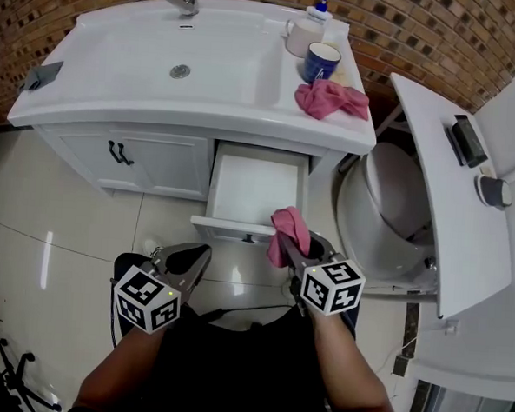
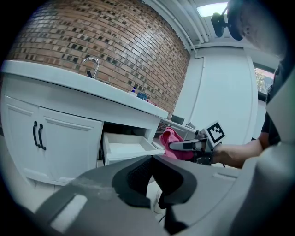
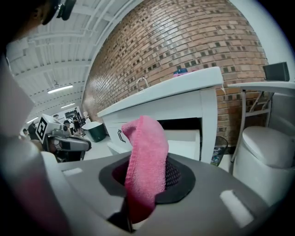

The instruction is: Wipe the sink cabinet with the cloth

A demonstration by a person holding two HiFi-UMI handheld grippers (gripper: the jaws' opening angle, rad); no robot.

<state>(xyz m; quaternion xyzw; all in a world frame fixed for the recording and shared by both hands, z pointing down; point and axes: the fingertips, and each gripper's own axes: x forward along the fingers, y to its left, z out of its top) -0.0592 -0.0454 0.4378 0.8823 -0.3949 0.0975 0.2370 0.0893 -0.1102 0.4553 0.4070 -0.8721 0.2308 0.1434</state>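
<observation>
The white sink cabinet (image 1: 138, 163) stands ahead, and its drawer (image 1: 254, 187) is pulled open and empty. My right gripper (image 1: 284, 244) is shut on a pink cloth (image 1: 287, 230), holding it just in front of the drawer's front edge. In the right gripper view the cloth (image 3: 145, 161) sticks up from between the closed jaws. My left gripper (image 1: 197, 258) hovers low, to the left of the drawer, shut with nothing in it. A second pink cloth (image 1: 332, 98) lies on the counter's right end.
A blue cup (image 1: 321, 61), a white mug (image 1: 301, 36) and a soap bottle (image 1: 320, 6) stand on the counter by the basin. A toilet (image 1: 388, 209) sits right of the cabinet. A white shelf (image 1: 433, 185) juts out on the far right. Cabinet doors carry black handles (image 1: 119, 153).
</observation>
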